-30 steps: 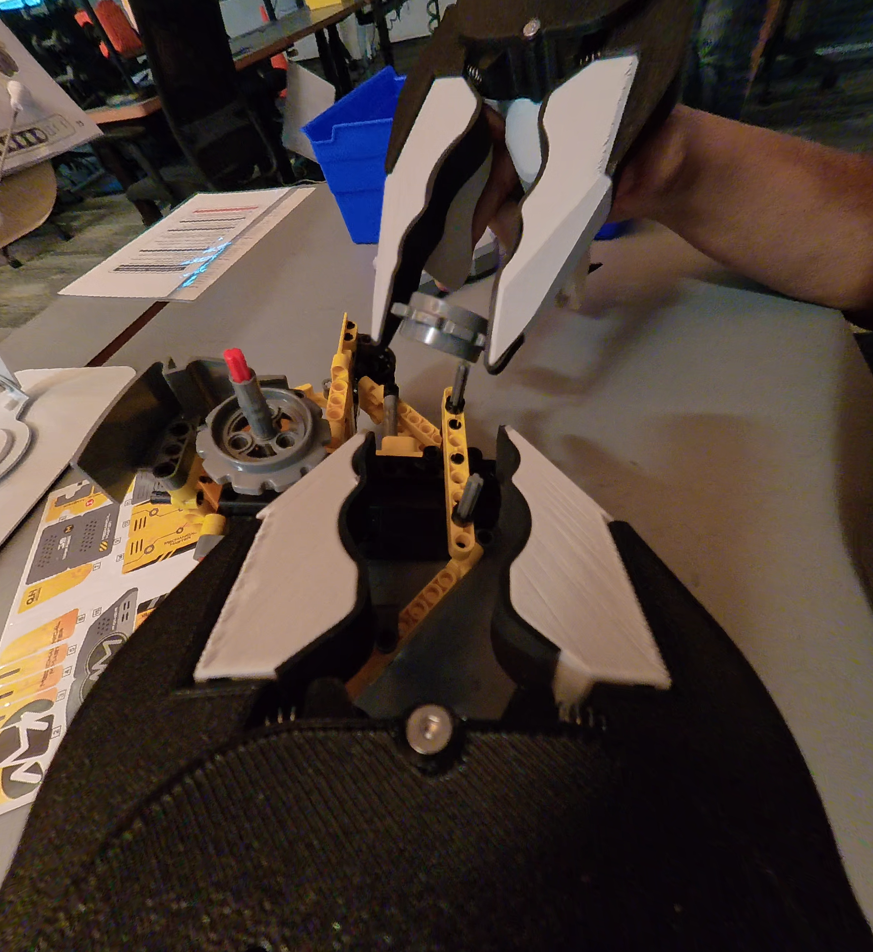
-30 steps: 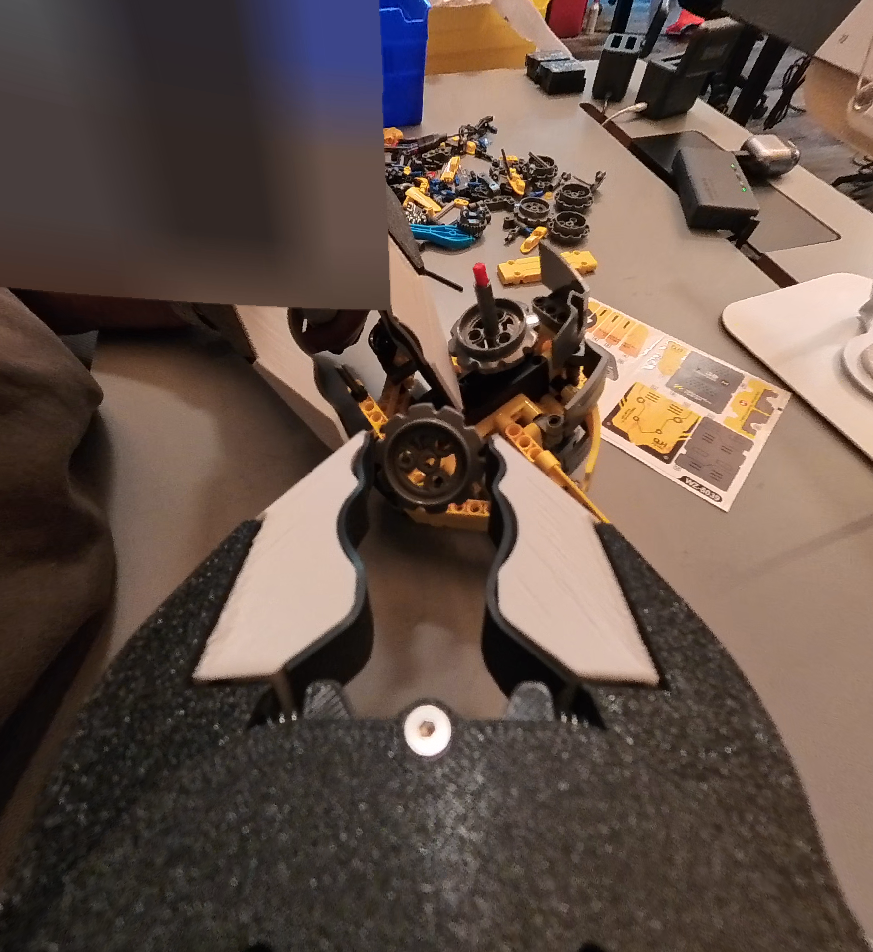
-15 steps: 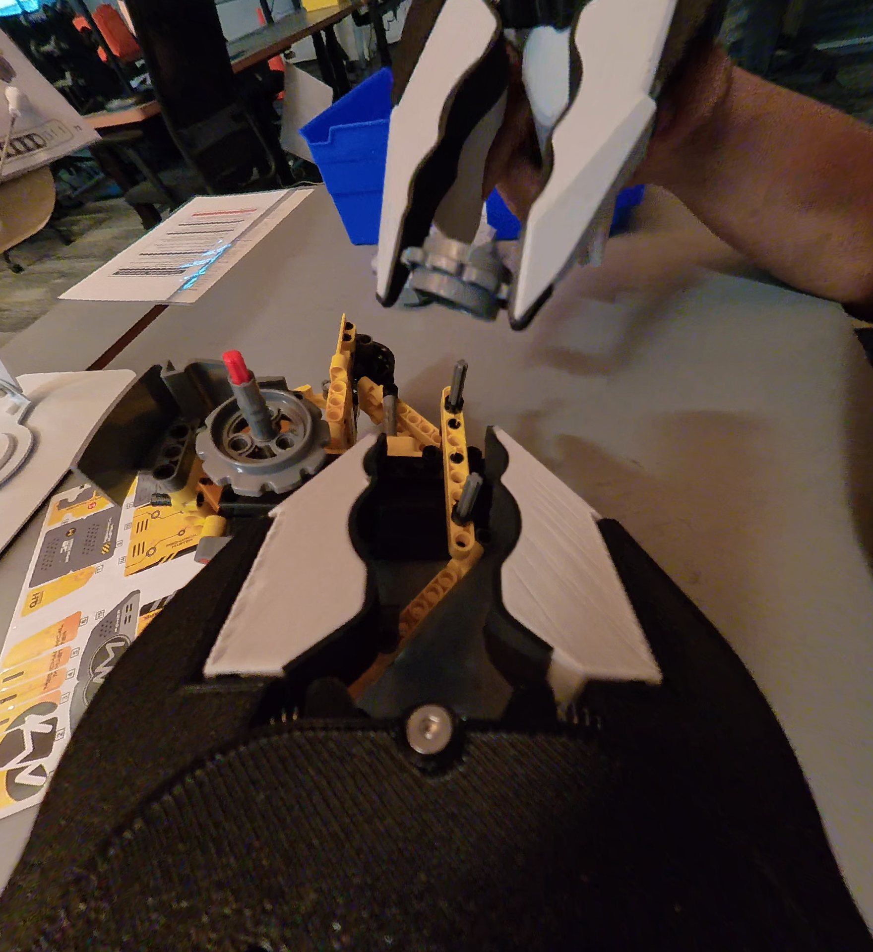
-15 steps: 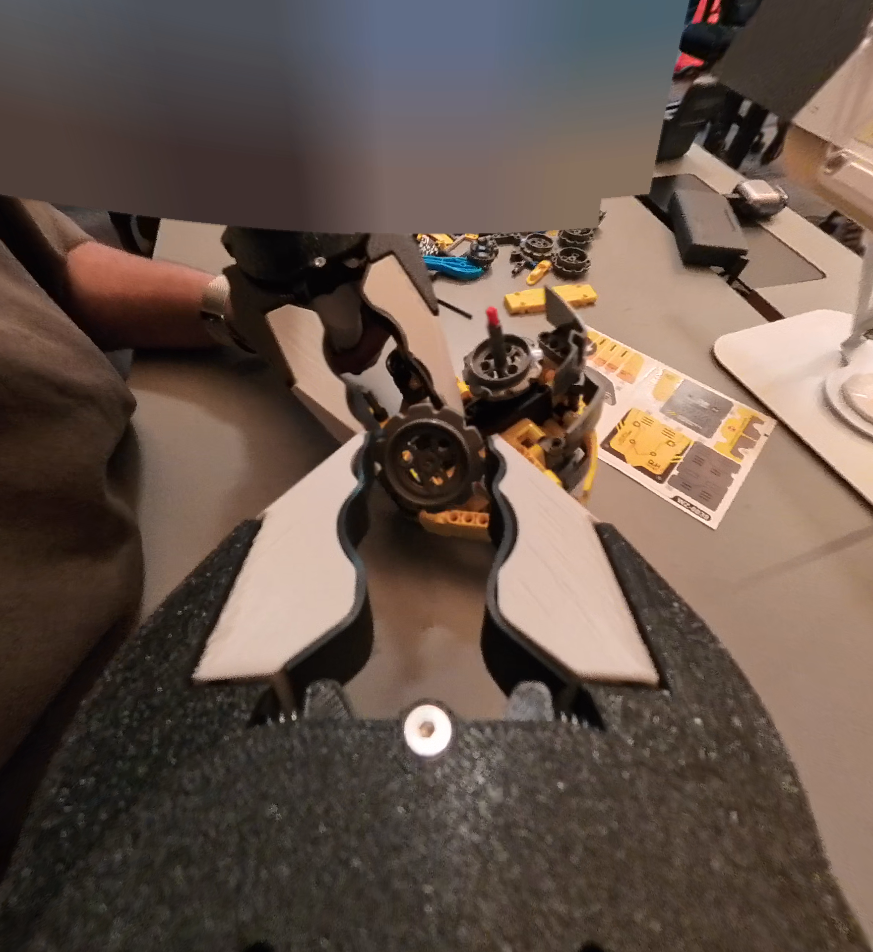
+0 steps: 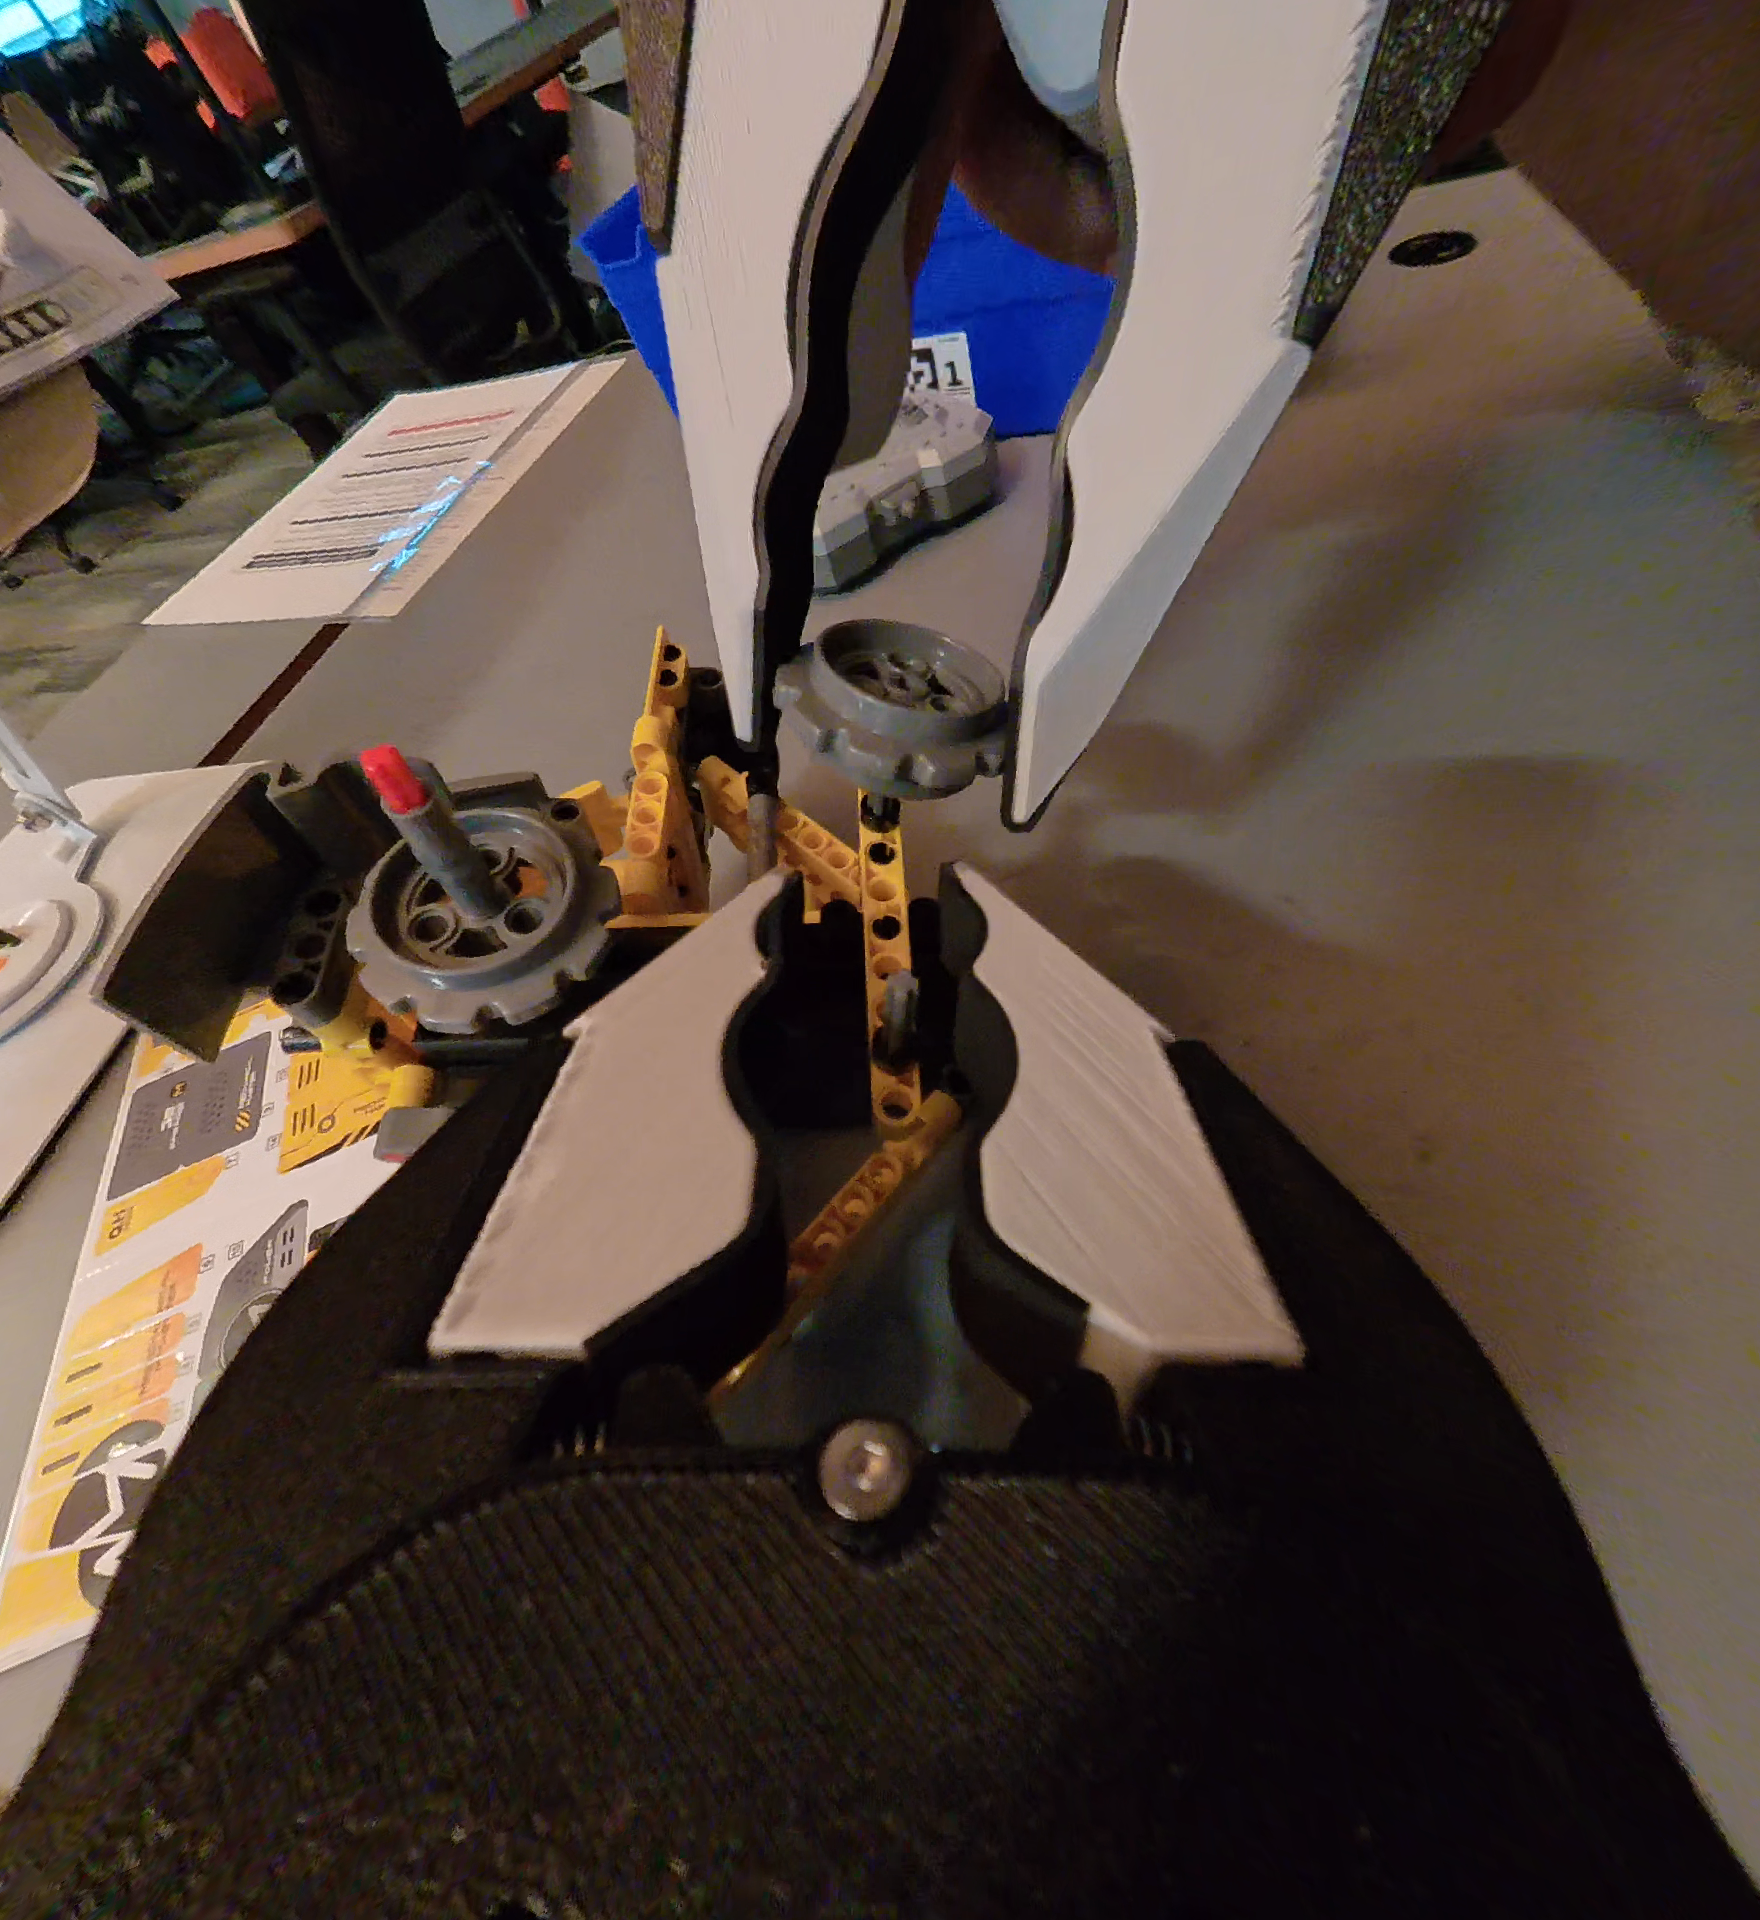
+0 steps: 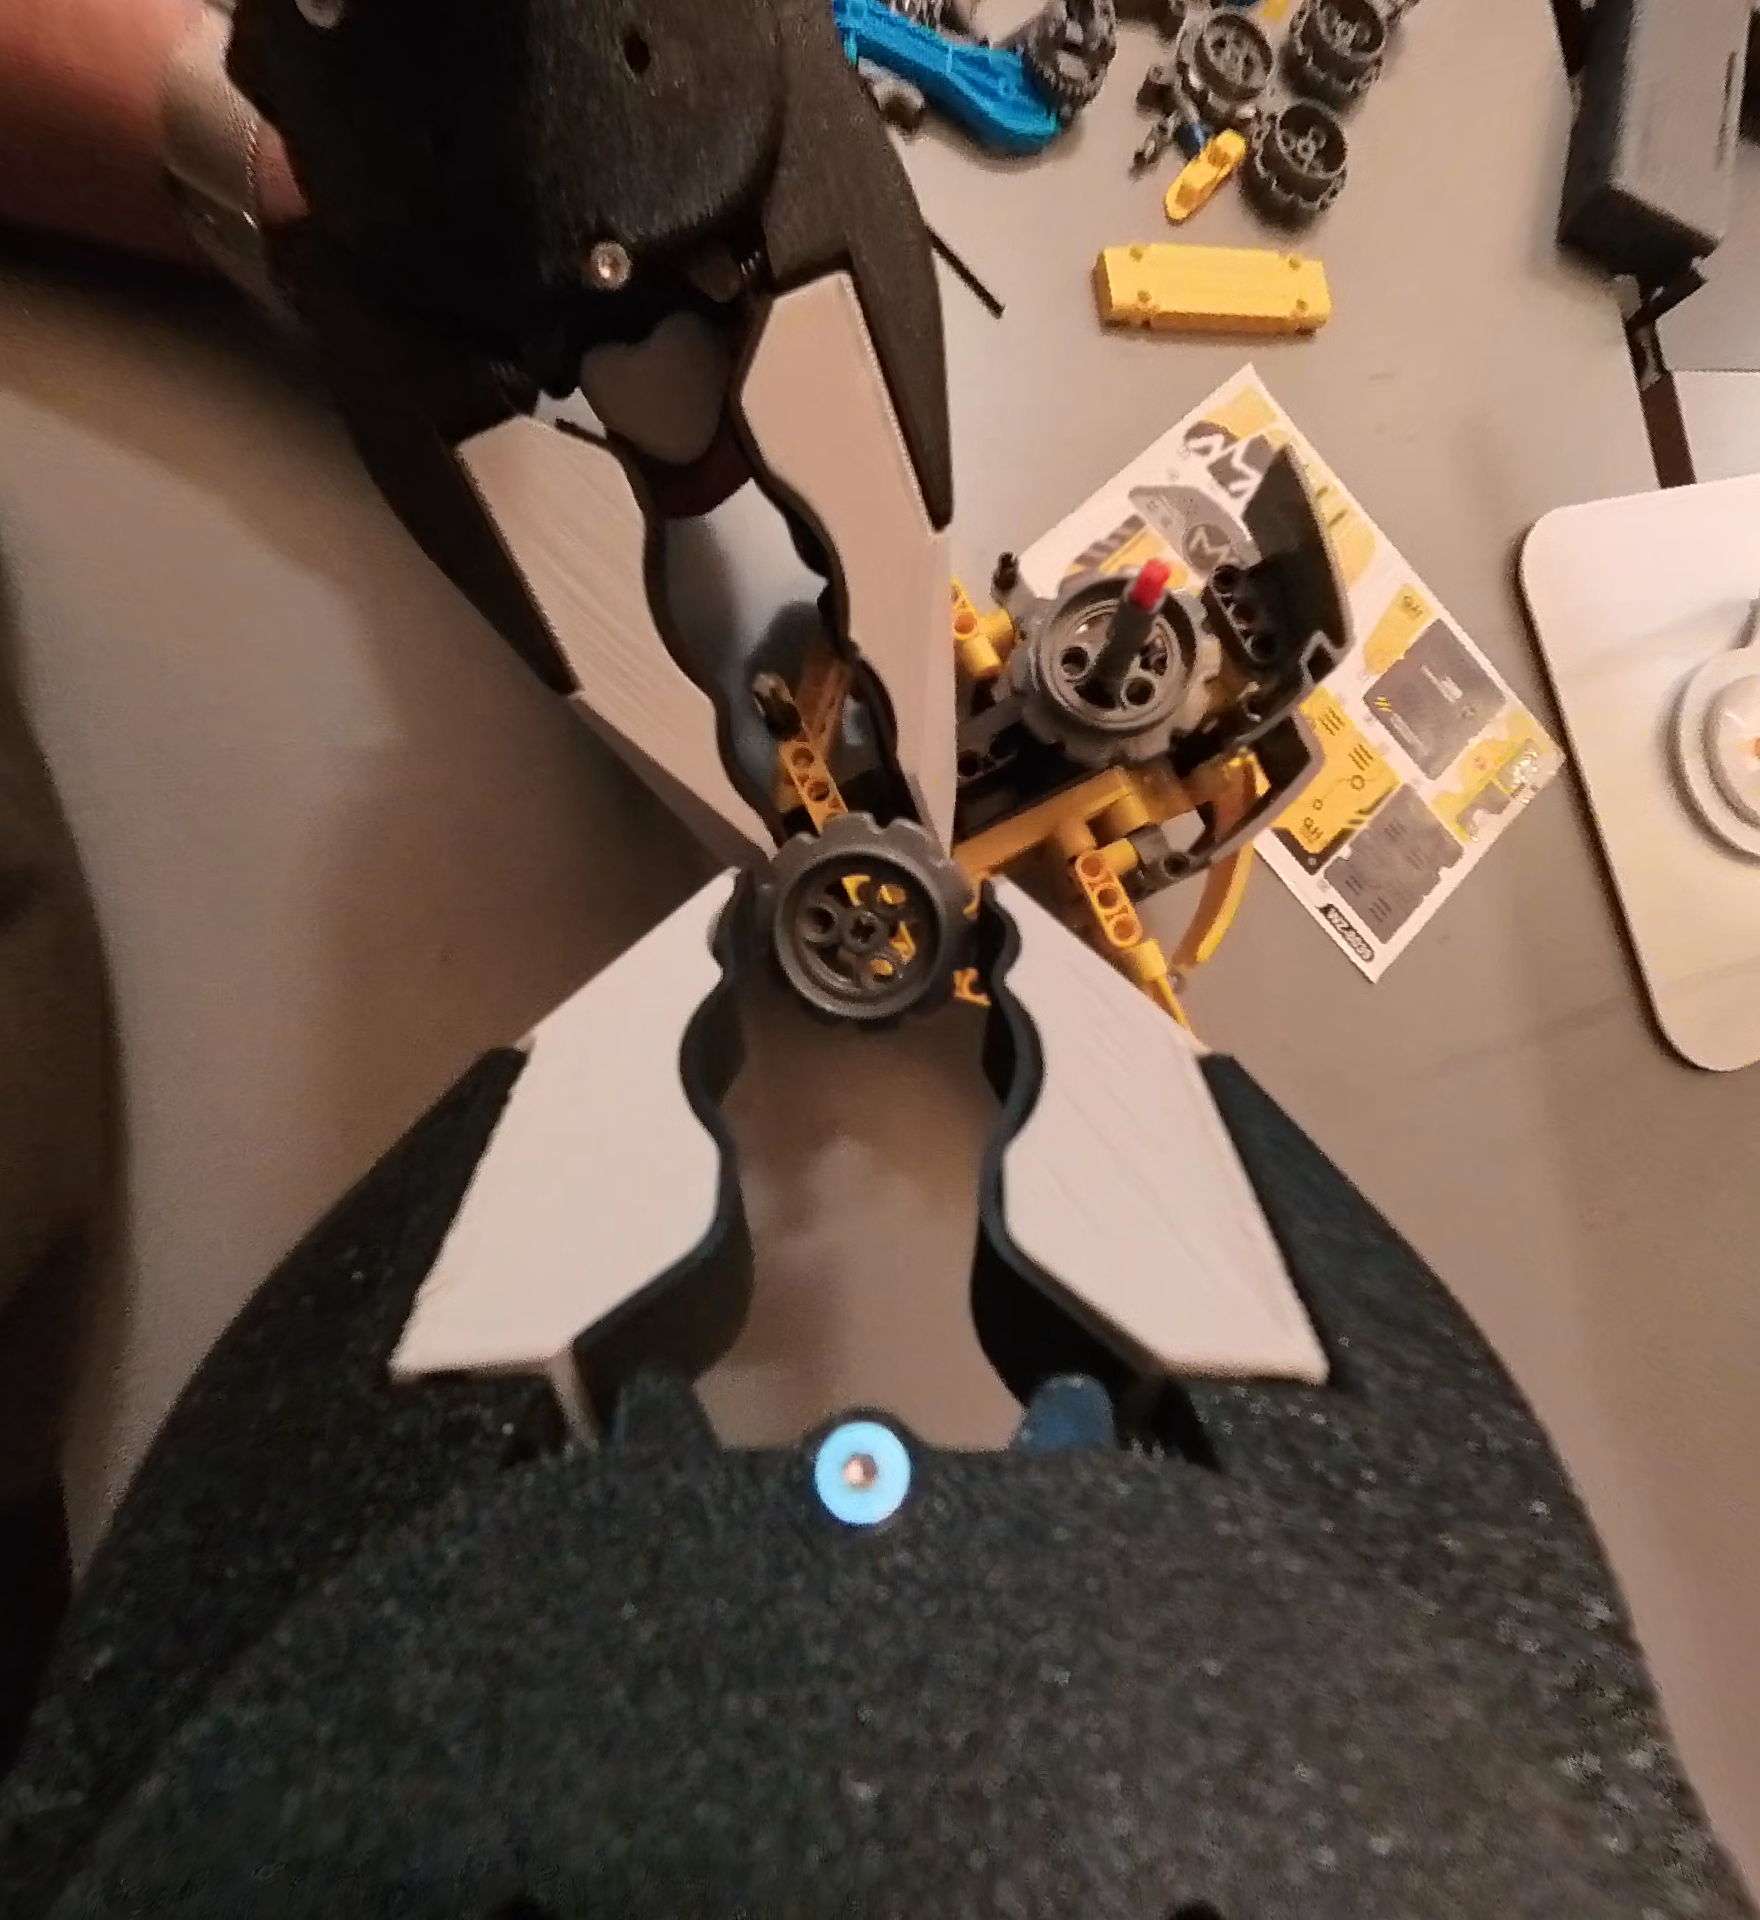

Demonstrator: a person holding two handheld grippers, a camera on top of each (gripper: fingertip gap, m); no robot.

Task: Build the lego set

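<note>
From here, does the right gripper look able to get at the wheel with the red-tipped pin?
Probably not as it stands. The right gripper is shut on a grey wheel, so its jaws are full, and the left gripper sits close beside the pinned wheel.

**A:** State of the right gripper (image 6: 860, 940)?

**B:** Clamped on a grey toothed wheel (image 6: 860, 933), held level directly above the yellow model (image 5: 845, 935), over an upright axle tip; contact cannot be confirmed.

**A:** And the left gripper (image 5: 860, 904)?

**B:** Closed around the model's upright yellow beam (image 5: 884, 935). The model stands on the table (image 5: 1427, 831).

**A:** Anything else on the model?

**B:** A second grey wheel (image 5: 476, 925) on its left side, seated on a dark axle with a red tip (image 5: 390, 777), tilted. A dark curved panel (image 5: 195, 914) sits farther left.
</note>
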